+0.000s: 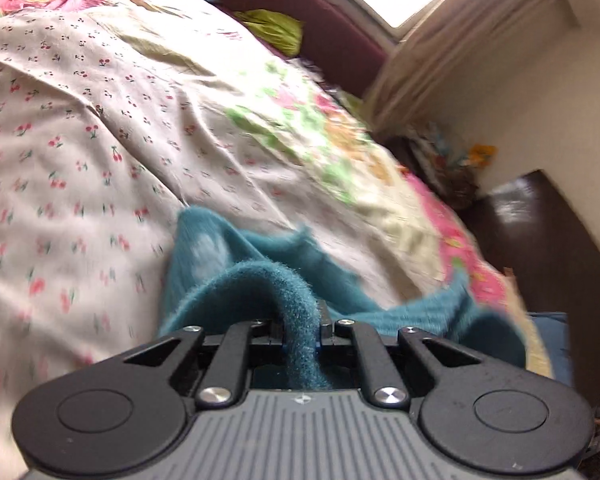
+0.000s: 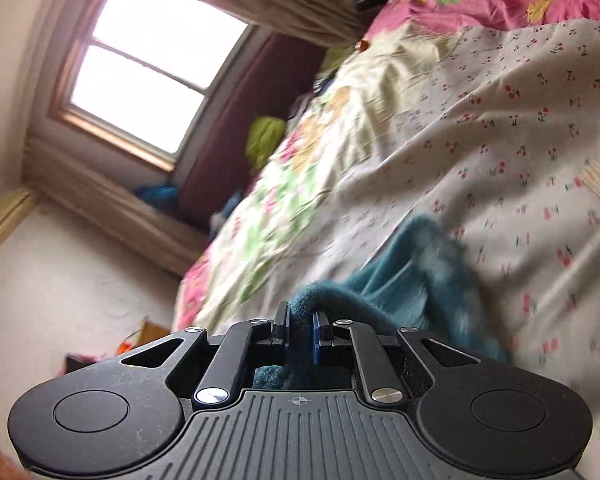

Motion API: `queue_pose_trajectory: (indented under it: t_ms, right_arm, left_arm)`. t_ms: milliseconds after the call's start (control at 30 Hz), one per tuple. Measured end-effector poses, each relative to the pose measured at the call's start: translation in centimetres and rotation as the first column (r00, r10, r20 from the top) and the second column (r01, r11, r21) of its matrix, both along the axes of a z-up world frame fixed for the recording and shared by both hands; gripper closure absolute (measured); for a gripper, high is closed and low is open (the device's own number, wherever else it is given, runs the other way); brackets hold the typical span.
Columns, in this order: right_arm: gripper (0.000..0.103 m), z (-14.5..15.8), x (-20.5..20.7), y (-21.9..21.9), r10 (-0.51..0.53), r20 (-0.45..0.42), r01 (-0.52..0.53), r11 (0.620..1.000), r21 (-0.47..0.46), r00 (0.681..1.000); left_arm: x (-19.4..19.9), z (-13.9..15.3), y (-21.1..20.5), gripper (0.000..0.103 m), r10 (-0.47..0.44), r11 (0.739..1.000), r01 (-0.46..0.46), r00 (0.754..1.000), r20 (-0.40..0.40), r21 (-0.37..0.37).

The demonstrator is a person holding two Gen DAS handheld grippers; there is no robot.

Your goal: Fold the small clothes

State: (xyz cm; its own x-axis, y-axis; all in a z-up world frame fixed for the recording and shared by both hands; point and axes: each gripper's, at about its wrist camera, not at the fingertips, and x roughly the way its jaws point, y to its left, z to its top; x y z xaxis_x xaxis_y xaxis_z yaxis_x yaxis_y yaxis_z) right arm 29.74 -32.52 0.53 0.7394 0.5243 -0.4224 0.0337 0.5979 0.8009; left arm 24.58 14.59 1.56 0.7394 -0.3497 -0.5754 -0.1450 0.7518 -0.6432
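Garment: your fuzzy teal knit garment (image 1: 260, 280) hangs between both claws, trailing onto the cherry-print white sheet (image 1: 80, 140) of the bed.
Left gripper (image 1: 302, 322): pressed together, pinching one teal edge.
Right gripper (image 2: 300, 322): pinching the other edge.
Axis: you likely want it stretched left-to-right before laying it flat.

no readable text, label or number shows anywhere.
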Motion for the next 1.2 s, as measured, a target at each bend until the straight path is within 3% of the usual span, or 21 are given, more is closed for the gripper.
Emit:
queue_pose_trajectory:
  t_ms: [67,167,267,433,600,667,767,867,900,967,1033,1067,1100,1200]
  right_arm:
    - [0.086,-1.9,2.4,0.3,-0.033,-0.048,0.033,0.999,-0.007,0.998]
    - [0.083,-4.3,3.7,0.4,-0.050,-0.107,0.050,0.999,-0.008,0.993]
    - [0.083,-4.4,2.8,0.3,-0.037,-0.057,0.034,0.998,-0.051,0.998]
    - [0.081,-3.1,1.5,1.0,0.001,0.034,0.007,0.975,-0.221,0.999]
    - [0.066,-1.3,1.2,-0.1,-0.036,0.118,0.060,0.977,-0.204,0.992]
    - [0.055,-0.4,0.7,-0.1,-0.025,0.170,0.073,0.955,-0.287,0.985]
    - [0.054,-0.5,-0.1,0.9,0.037,0.182,0.050,0.891,-0.452,0.983]
    - [0.054,-1.6,-0.1,2.2,0.087,0.142,0.006,0.836,-0.549,0.986]
    - [0.055,-2.0,0.0,2.5,0.102,0.134,-0.009,0.827,-0.561,0.986]
    - [0.056,-2.9,0.5,3.3,0.103,0.095,-0.025,0.798,-0.602,0.990]
    - [0.056,-3.8,1.1,3.5,0.079,0.044,-0.034,0.781,-0.624,0.996]
    - [0.056,-4.1,1.2,3.3,0.076,0.034,-0.039,0.785,-0.619,0.996]
    - [0.056,-4.3,1.2,3.1,0.070,0.029,-0.038,0.789,-0.613,0.997]
    - [0.056,-4.3,1.1,2.8,0.062,0.025,-0.035,0.800,-0.599,0.998]
  left_arm:
    - [1.7,-2.1,0.4,0.076,0.043,0.999,-0.044,0.997,-0.057,-0.008]
    - [2.6,-4.7,1.5,0.069,0.085,0.993,-0.093,0.991,-0.107,-0.077]
    - [1.6,-4.7,2.0,0.065,0.100,0.989,-0.106,0.993,-0.066,-0.098]
    - [1.1,-2.8,2.1,0.060,0.121,0.992,-0.121,0.993,-0.019,-0.024]
    - [1.1,-2.9,1.9,0.060,0.161,0.987,-0.161,0.987,-0.015,0.012]
    - [0.9,-3.1,1.8,0.059,0.175,0.985,-0.174,0.985,-0.015,0.012]
    - [0.7,-3.4,2.6,0.056,0.189,0.979,-0.190,0.982,-0.019,-0.070]
    - [1.0,-3.6,3.4,0.055,0.220,0.966,-0.224,0.975,-0.041,-0.128]
    - [1.0,-3.3,3.3,0.055,0.230,0.968,-0.232,0.972,-0.040,-0.093]
    - [0.9,-2.2,2.5,0.053,0.283,0.955,-0.282,0.959,-0.001,0.087]
    - [0.5,-0.8,1.7,0.048,0.335,0.887,-0.348,0.937,0.096,0.304]
    - [0.4,-0.4,1.7,0.044,0.353,0.855,-0.372,0.928,0.121,0.362]
    - [0.3,-0.2,1.9,0.043,0.356,0.847,-0.377,0.926,0.127,0.375]
    - [-0.3,-0.2,2.2,0.041,0.336,0.860,-0.360,0.933,0.129,0.362]
